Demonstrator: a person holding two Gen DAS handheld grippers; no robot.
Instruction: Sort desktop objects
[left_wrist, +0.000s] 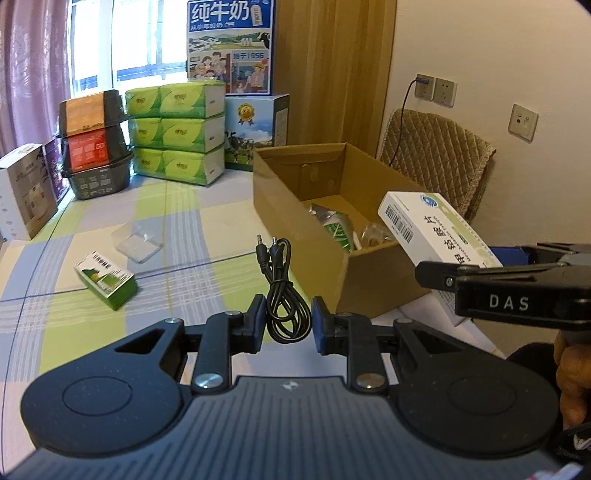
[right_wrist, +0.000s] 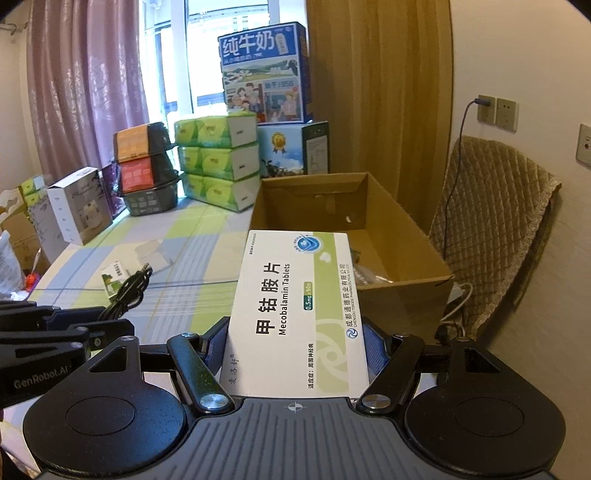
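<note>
Two tools busy: right tool (right_wrist: 295, 343) clamped on Mecobalamin tablet box (right_wrist: 295, 310), raised before cardboard box (right_wrist: 406, 258) at desk's right edge; left tool (left_wrist: 288, 325) part-open around audio cable (left_wrist: 284, 295). Some items boxed; green carton (left_wrist: 107, 282), clear plastic tray (left_wrist: 138, 243) remaining mid-desk.

A checked green, blue and white cloth (left_wrist: 177, 221) covers the table. The open cardboard box (left_wrist: 295, 206) stands on it; left of the box lie a coiled black audio cable (left_wrist: 284, 295), a clear plastic tray (left_wrist: 138, 242) and a small green carton (left_wrist: 107, 278). Behind the box stand stacked green tissue packs (left_wrist: 177, 133).
</note>
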